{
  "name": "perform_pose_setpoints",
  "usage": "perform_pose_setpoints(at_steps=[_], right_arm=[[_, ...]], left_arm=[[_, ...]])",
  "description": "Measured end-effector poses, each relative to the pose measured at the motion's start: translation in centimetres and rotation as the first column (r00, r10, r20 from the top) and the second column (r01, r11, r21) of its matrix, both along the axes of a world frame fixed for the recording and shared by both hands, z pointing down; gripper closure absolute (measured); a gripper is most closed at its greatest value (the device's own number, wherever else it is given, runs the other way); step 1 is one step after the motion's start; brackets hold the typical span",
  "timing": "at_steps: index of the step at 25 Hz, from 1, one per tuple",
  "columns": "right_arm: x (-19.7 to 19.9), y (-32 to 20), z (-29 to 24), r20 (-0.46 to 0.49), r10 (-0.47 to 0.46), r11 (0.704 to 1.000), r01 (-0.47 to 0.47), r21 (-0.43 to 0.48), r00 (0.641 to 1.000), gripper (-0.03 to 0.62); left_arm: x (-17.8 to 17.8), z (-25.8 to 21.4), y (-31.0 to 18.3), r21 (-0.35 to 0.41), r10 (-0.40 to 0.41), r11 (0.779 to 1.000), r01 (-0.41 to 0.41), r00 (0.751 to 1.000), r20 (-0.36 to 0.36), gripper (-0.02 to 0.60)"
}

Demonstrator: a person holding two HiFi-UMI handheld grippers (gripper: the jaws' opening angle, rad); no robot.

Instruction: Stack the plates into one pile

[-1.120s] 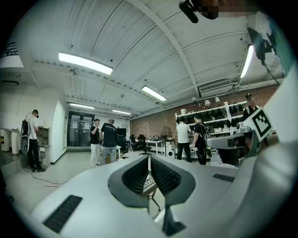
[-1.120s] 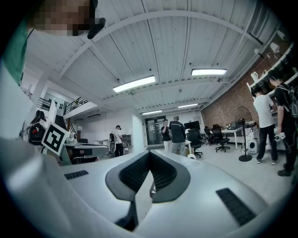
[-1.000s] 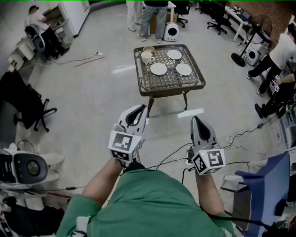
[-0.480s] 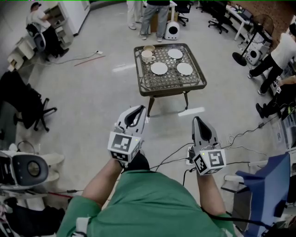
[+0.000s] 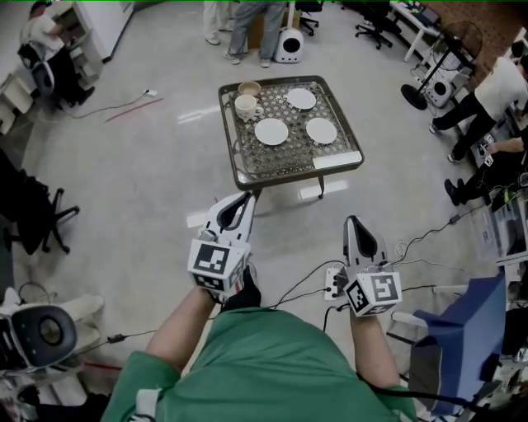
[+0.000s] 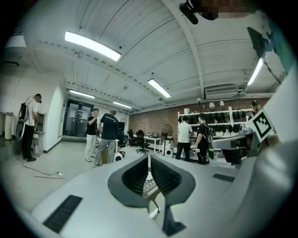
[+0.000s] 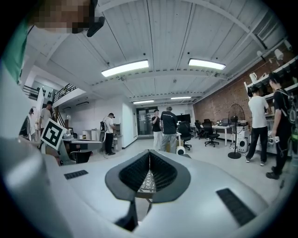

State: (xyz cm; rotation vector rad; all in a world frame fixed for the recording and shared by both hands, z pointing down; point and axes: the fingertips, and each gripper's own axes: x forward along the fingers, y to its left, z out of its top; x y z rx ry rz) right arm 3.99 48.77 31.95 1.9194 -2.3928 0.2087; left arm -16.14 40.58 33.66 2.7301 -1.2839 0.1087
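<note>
Holding the left claw (image 5: 244, 202) and the right claw (image 5: 355, 224) out ahead of a green shirt (image 5: 272, 363), side by side and well apart from each other. Showing both pairs of jaws pressed together in the two gripper views, with nothing clamped between them and only a bit of metal mesh peeking through beyond. Hanging both above the grey floor (image 5: 140, 189), pointing toward the tabletop (image 5: 280, 158) and stopping well short of it. Looking down on that square mesh tabletop, standing on dark legs out in the open floor. Catching two people (image 5: 247, 25) standing beyond its far edge, next to a rounded white machine (image 5: 287, 45), and a black office chair (image 5: 33, 218) off to the left. Finding the three white plates lying flat and unstacked on the mesh, none touching another: the far plate (image 5: 300, 99) toward the far right corner, the middle plate (image 5: 271, 131) near the centre, the right plate (image 5: 321, 130) just beside it. Spotting a white mug (image 5: 246, 106) near the left edge, left of the plates, with a tan bowl (image 5: 249, 87) just behind it at the far left corner. Noting a white label strip (image 5: 337, 159) along the near right edge, and thin black cables (image 5: 301, 287) trailing over the floor between the two claws.
</note>
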Motion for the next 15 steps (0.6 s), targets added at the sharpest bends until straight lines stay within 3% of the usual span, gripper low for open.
perform_pose_setpoints(at_steps=[7, 15], right_arm=[[-0.2, -9.1, 2.1, -0.004, 0.075, 0.994, -0.075, -0.082, 0.997, 0.571], [-0.5, -15.0, 3.0, 0.060, 0.104, 0.989, -0.097, -0.108, 0.993, 0.569]], left_arm=[[-1.9, 3.3, -9.9, -0.070, 0.032, 0.997, -0.032, 0.999, -0.010, 0.549], [-2.4, 4.3, -15.3, -0.073, 0.049, 0.996, -0.052, 0.998, -0.029, 0.549]])
